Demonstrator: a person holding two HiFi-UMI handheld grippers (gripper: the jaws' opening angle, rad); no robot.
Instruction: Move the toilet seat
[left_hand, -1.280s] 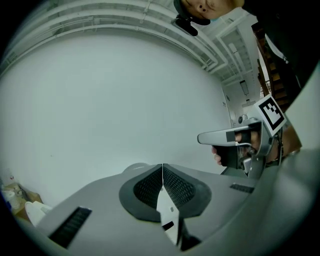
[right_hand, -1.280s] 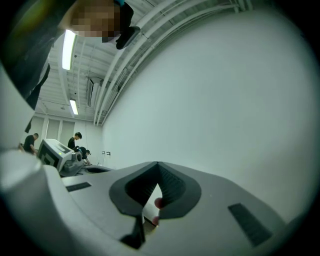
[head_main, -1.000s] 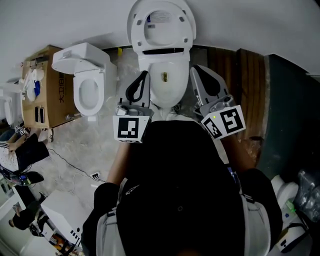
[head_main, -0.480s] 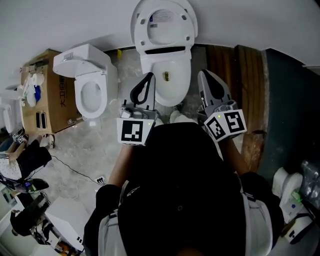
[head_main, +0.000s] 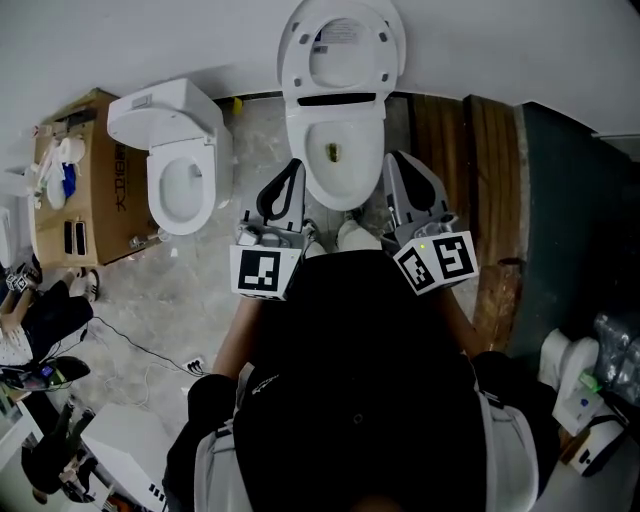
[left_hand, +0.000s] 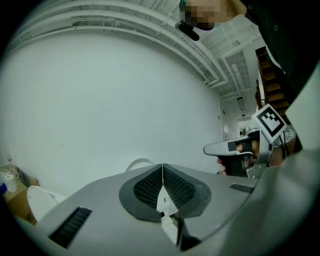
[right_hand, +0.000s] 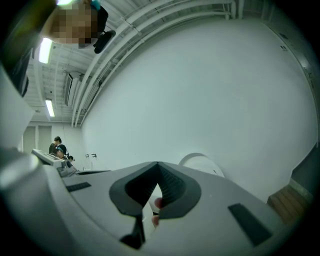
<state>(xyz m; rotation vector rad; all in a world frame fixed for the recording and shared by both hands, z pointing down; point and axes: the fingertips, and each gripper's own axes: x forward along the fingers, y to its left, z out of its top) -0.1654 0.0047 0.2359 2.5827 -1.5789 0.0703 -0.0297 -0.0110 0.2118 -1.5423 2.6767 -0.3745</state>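
While the seat (head_main: 296, 55) stands upright against the wall, my two tongs hang short of it, empty.

With the seat tipped up behind the open bowl (head_main: 335, 192) and nothing touching it, I judge the move either finished or not yet begun. The pictures do not settle which. If the seat is meant to come down, all of that is left. My left tongs (head_main: 290, 168) and right tongs (head_main: 393, 162) flank the bowl's front, one on each side, both pointing roughly level toward the wall. Each pair of jaws is pressed together on nothing. A second toilet (head_main: 180, 160) sits apart at my left.
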